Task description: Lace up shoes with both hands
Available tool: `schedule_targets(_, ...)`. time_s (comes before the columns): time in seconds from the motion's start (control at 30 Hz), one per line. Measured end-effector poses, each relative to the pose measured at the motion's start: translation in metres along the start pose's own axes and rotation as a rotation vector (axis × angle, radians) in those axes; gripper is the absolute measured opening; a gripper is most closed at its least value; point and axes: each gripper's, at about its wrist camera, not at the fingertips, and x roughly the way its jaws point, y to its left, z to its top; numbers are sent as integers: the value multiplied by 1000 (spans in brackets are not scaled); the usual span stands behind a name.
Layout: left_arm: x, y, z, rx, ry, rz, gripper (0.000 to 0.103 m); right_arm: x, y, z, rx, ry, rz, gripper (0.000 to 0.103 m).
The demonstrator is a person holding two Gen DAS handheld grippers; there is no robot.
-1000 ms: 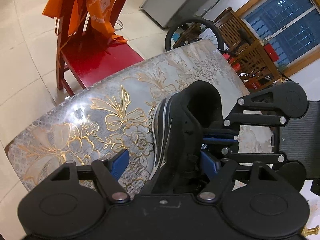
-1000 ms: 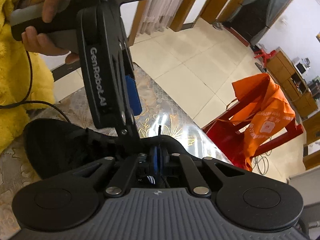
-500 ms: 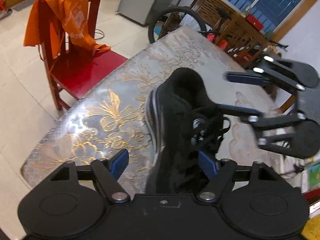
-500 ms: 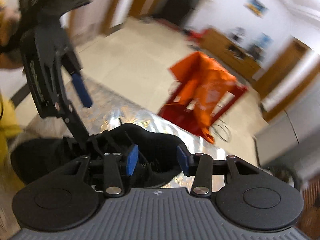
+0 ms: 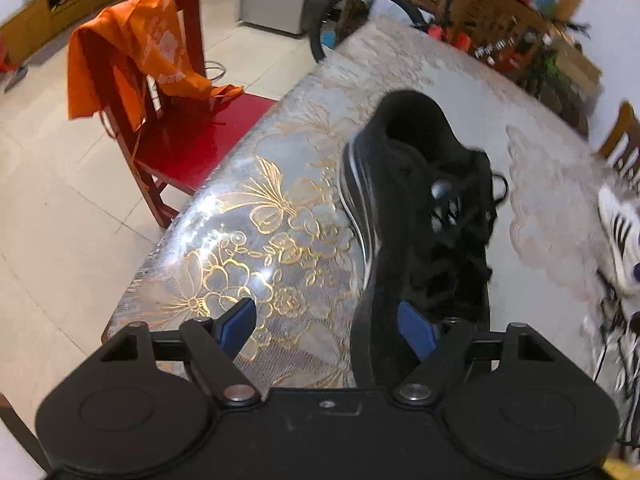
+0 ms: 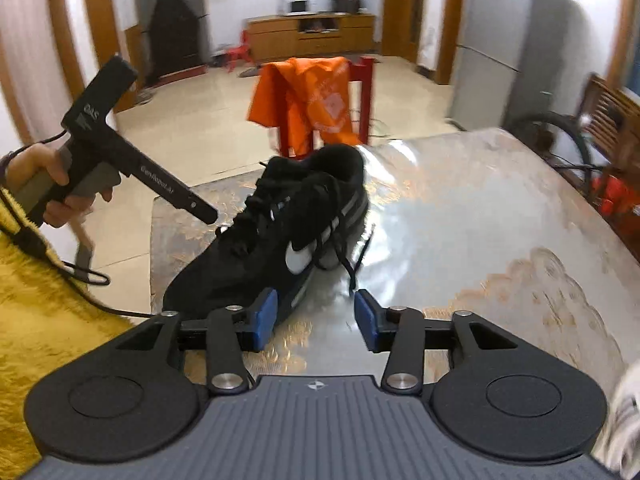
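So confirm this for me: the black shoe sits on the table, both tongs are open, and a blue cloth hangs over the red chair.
Not quite. The cloth over the red chair is orange, not blue, as the right wrist view shows. The rest holds: the black shoe sits on the table, and both the left tongs and the right tongs are open.

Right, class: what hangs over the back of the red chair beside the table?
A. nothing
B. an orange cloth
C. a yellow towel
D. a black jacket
B: an orange cloth is draped over the red chair behind the shoe.
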Motion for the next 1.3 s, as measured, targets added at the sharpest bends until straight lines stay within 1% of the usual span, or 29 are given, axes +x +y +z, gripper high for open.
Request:
schedule_targets(0.03,1,-2,0,9,4,2,76,-2,6,-3,7,-15,-21,53)
schedule_targets(0.07,2,-3,0,18,8,5,76,-2,12,-6,18,-31,-38,58)
schedule_targets(0.17,5,-8,1,45,21,12,77,2,27,-13,86,-91,-59,59)
schedule_targets(0.3,8,-12,2,77,35,21,81,4,38,-18,231,-152,-18,60)
schedule_targets(0.4,9,-9,2,113,34,14,82,10,43,-18,348,-180,13,60)
schedule_targets(0.47,12,-6,4,146,35,2,84,10,47,-15,421,-185,12,60)
schedule_targets(0.57,15,0,7,189,49,-31,85,16,59,-8,504,-168,-8,60)
schedule_targets(0.63,17,5,9,229,52,-31,85,18,72,-4,535,-161,-27,60)
schedule_targets(0.7,20,8,10,279,46,-12,85,22,85,0,544,-150,-47,60)
schedule_targets(0.8,25,17,15,325,54,-38,85,25,105,5,562,-136,-102,60)
schedule_targets(0.87,27,23,17,339,65,-71,85,25,117,8,579,-132,-140,60)
schedule_targets(1.0,33,28,22,390,73,-106,85,24,134,6,646,-129,-218,60)
schedule_targets(1.07,34,29,23,417,76,-124,85,23,141,6,686,-91,-226,60)
schedule_targets(1.13,35,29,24,445,80,-139,85,16,144,7,720,-24,-178,60)
schedule_targets(1.2,38,28,25,477,86,-150,85,-3,145,9,735,34,-143,59)
schedule_targets(1.27,39,27,23,512,83,-160,85,-23,146,14,734,76,-158,60)
schedule_targets(1.3,39,27,22,525,80,-163,85,-31,146,17,737,70,-192,62)
